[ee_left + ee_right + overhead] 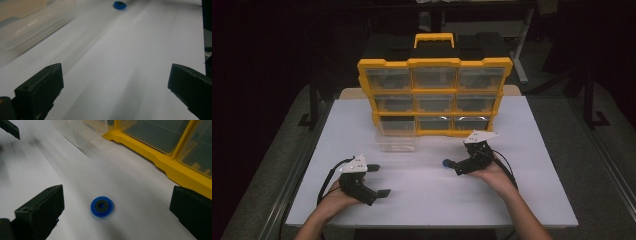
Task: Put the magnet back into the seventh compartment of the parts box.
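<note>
While the small blue ring [101,206] with its dark middle lies flat on the white bench [427,200], the right gripper [458,167] points at it from close by, and its jaws stand wide open, one on each side, with nothing between them but the ring on the bench ahead. In the high view the ring [446,163] is just past the tips of those jaws and not touching them. In the left gripper view it [120,5] sits far off near the top.

Near the ring, toward the left, a clear plastic drawer [396,140] stands on the bench, pulled out of the box behind it. It looks see-through, and I cannot tell if anything is inside.

Behind that is a big yellow box [435,95] with a yellow handle [434,39] on top. It stands upright and has three rows of three clear drawers. The bottom left spot is where the pulled-out drawer sits in front. The drawers look dark, and what is in them is too dim to tell.

Well apart from the ring, the left gripper [379,181] rests low on the bench in the person's left hand [336,197]. Its jaws are wide open too and hold nothing.
</note>
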Available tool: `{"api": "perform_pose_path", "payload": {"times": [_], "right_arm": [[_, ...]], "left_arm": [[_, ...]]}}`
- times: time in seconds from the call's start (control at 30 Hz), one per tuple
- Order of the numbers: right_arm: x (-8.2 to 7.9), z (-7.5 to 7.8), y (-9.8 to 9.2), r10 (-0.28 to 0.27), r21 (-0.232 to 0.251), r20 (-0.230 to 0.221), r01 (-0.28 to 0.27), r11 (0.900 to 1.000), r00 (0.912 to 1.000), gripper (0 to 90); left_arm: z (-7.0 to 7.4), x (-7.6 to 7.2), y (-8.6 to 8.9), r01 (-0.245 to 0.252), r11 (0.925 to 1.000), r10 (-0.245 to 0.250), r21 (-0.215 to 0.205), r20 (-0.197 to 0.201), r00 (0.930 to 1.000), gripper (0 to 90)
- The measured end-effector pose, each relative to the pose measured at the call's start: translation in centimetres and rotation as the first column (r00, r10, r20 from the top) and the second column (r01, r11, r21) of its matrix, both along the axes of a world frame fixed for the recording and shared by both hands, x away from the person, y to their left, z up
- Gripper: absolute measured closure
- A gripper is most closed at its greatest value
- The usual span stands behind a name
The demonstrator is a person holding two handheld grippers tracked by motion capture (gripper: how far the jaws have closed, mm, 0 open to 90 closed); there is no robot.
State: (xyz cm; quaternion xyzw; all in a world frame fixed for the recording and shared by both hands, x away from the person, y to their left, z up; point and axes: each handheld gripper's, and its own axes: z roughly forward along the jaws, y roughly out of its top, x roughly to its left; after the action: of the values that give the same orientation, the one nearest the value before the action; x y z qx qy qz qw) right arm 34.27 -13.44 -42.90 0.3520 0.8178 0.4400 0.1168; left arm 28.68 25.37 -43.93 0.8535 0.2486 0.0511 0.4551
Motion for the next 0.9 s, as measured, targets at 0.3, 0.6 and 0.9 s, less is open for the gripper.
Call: {"api": "perform_pose_path", "payload": {"times": [0.3,0.6,0.9], "right_arm": [[0.7,0.0,0.4,-0.002,0.001,0.000,0.002,1.000,1.0000,0.0],[1.3,0.2,0.8,-0.005,0.017,0.004,0.005,1.000,1.0000,0.0],[1.6,0.2,1.1,-0.008,0.016,0.003,0.008,1.000,1.0000,0.0]], "left_arm": [[0.0,0.0,0.0,0.000,1.0000,0.000,0.000,0.000,1.0000,0.0],[0.0,0.0,0.0,0.001,1.0000,-0.001,-0.001,-0.002,1.0000,0.0],[0.0,0.0,0.0,0.002,1.0000,-0.002,0.001,-0.003,1.0000,0.0]]}}
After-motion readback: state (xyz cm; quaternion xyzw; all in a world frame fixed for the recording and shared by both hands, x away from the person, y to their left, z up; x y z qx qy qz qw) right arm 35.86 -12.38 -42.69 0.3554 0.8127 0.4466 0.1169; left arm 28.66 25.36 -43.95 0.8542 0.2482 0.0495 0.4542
